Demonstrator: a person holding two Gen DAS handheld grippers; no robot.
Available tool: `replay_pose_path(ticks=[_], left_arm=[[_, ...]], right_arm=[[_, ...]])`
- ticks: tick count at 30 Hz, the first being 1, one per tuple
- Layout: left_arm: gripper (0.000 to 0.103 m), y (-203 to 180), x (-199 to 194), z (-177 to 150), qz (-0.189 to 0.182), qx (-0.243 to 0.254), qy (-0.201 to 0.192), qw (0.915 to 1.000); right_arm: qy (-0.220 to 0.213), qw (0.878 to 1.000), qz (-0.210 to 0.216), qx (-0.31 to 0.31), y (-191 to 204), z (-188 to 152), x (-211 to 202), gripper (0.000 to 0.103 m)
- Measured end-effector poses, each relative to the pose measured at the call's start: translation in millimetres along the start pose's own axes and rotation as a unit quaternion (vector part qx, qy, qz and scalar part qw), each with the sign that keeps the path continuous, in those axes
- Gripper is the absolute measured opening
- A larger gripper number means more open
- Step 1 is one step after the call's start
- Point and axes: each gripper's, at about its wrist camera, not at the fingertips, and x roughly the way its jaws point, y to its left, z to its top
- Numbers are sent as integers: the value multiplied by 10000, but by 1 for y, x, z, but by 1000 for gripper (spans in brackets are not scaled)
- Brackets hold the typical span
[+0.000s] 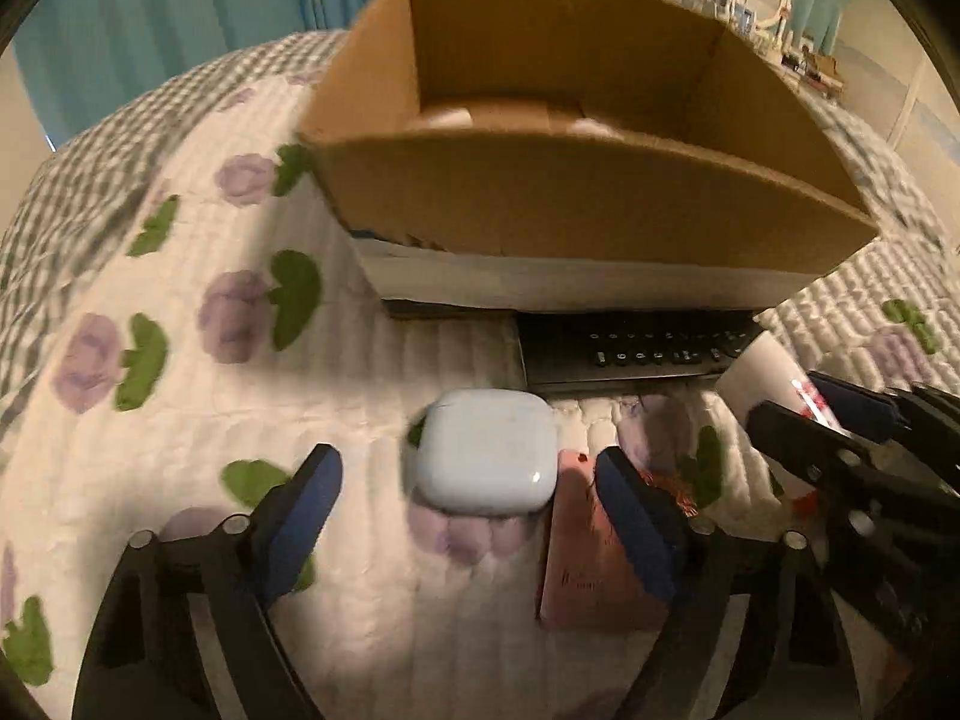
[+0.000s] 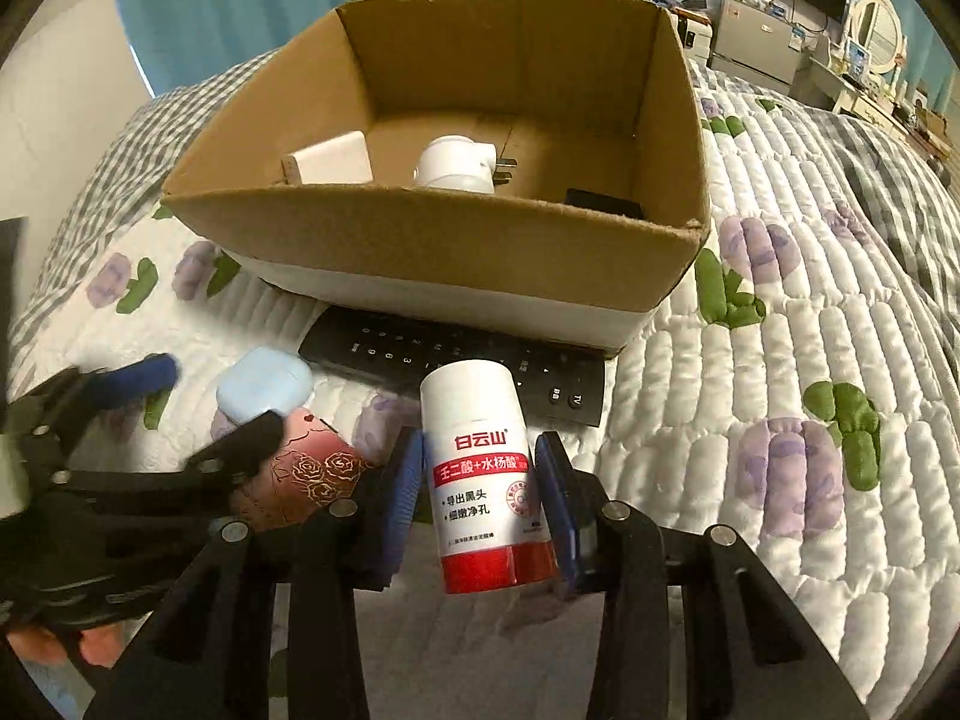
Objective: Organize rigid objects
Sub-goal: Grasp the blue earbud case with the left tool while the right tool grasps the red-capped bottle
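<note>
A pale blue earbud case [image 1: 485,451] lies on the quilt, just ahead of my open left gripper [image 1: 468,468], between its blue pads and untouched. It also shows in the right wrist view [image 2: 264,391]. My right gripper [image 2: 480,480] is shut on a white and red bottle [image 2: 483,480] with Chinese print, held upright in front of the cardboard box [image 2: 456,240]. In the left wrist view the right gripper [image 1: 822,414] and bottle [image 1: 768,372] sit at the right edge. The box [image 1: 576,204] holds a white adapter [image 2: 327,159], a white plug [image 2: 459,163] and a small black item [image 2: 603,202].
A black remote [image 2: 456,360] lies against the box's front. A pink card box with rose print [image 2: 312,474] lies beside the earbud case, partly under the left gripper's finger. The flowered quilt [image 2: 780,360] spreads to the right. Furniture stands far back right.
</note>
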Motion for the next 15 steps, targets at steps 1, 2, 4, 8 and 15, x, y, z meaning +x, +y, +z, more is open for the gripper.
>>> replay_pose_path(ticks=[1,2,4,8,15], left_arm=[[83,-2,7,2,36,-1,69,10000],[83,-2,9,3,54,-5,78,10000],[78,-2,12,5,33,-24,74,10000],[57,-3,23,6,-169,-45,229,9996],[51,3,4,-2,-39,-1,-49,10000]], right_arm=[[8,10000,6,1,1,0,1,38],[15,10000,8,4,3,1,5,38],[42,10000,37,21,3,3,8,38],[83,10000,38,16,7,6,13,38],[25,10000,24,-48,14,7,15,37]])
